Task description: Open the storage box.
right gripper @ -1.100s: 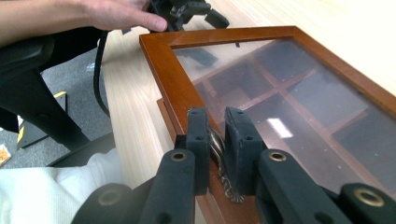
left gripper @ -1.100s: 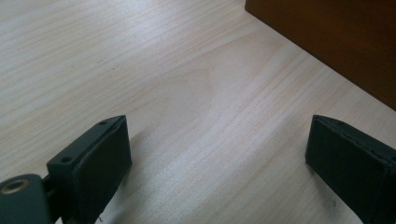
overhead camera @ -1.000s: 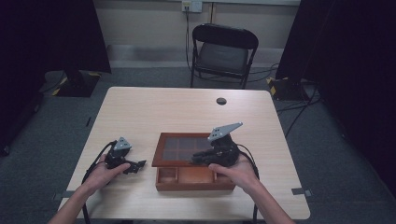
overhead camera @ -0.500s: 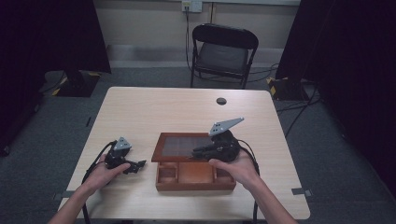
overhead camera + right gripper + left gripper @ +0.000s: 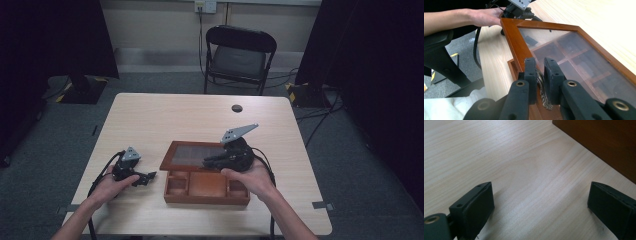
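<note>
A brown wooden box [image 5: 205, 192] with several compartments lies near the table's front edge. Its glass-paned lid [image 5: 192, 154] is tilted up over the far half. My right gripper [image 5: 209, 162] reaches in from the right and is shut on the small metal clasp [image 5: 541, 83] at the lid's front rail [image 5: 514, 37]; the right gripper [image 5: 539, 67] pinches that clasp between both pads. My left gripper [image 5: 148, 176] rests open on the table just left of the box. The left gripper [image 5: 541, 202] has bare tabletop between its jaws, with the box's side [image 5: 604, 142] ahead on the right.
A small dark round disc [image 5: 237, 108] sits in the table [image 5: 170, 120] near its far edge. A black folding chair [image 5: 236, 55] stands beyond the table. Cables trail from both grippers over the front edge. The person's forearms come in from the bottom.
My right gripper has risen slightly with the lid's clasp in it, tilting the lid a little more. The left gripper has stayed still.
</note>
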Demonstrator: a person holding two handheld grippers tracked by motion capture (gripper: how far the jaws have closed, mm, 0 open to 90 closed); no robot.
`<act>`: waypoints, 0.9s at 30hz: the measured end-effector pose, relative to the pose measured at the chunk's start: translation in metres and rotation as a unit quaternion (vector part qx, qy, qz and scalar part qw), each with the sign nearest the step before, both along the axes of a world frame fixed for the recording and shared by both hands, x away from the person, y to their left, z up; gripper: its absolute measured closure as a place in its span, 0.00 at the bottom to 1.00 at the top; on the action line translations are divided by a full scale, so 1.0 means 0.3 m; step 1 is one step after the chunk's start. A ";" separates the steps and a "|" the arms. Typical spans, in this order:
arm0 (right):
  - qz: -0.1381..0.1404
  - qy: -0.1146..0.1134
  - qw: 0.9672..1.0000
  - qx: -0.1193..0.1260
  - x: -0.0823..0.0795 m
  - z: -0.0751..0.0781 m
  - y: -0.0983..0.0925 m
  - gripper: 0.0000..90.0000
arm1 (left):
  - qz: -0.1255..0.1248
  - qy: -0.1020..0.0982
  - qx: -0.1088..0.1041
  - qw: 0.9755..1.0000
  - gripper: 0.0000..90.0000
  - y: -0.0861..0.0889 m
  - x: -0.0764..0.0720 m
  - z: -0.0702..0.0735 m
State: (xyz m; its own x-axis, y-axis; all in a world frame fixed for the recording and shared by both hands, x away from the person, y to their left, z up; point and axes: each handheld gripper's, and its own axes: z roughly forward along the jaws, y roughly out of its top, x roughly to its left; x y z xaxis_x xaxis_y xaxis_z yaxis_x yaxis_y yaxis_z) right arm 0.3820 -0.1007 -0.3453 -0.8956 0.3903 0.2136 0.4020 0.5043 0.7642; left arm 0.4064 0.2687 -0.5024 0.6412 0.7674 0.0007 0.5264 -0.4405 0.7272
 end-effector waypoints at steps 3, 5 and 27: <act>-0.002 0.000 1.000 0.000 0.003 0.007 0.000 0.91 | 0.001 0.001 -0.002 1.000 0.07 -0.001 0.000 0.000; -0.003 -0.002 1.000 0.001 0.006 0.010 -0.001 0.91 | -0.001 0.001 0.001 1.000 0.07 0.001 0.000 0.000; -0.009 -0.009 1.000 0.008 0.025 0.037 -0.003 0.91 | -0.002 0.000 0.004 1.000 0.07 0.001 0.001 0.001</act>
